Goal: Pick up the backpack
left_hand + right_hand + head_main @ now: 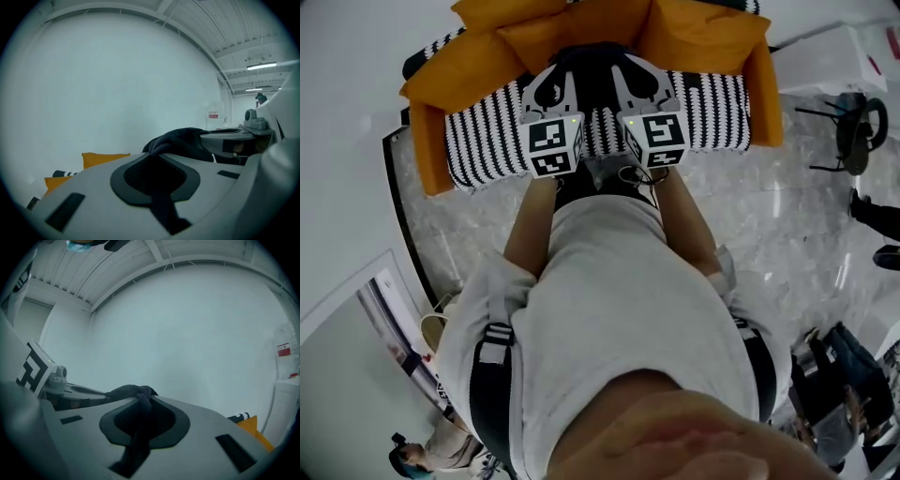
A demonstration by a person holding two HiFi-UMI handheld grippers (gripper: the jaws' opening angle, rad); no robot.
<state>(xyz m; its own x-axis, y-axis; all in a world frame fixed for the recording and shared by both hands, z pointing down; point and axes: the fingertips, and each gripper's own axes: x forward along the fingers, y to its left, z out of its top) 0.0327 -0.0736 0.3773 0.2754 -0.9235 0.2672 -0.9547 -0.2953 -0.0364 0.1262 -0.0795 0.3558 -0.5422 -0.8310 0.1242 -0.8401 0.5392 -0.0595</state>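
White wall (117,84) beyond; below, striped sofa (712,112) with orange cushions (703,37). Side by side, left tool (157,154) and right tool (145,404), each pinched narrow on a fold of the dark backpack (589,67), held between them over the sofa seat.

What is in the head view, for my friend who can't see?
The left gripper and right gripper are both shut on a dark backpack. A white-shirted person holds them over a striped sofa with orange cushions.
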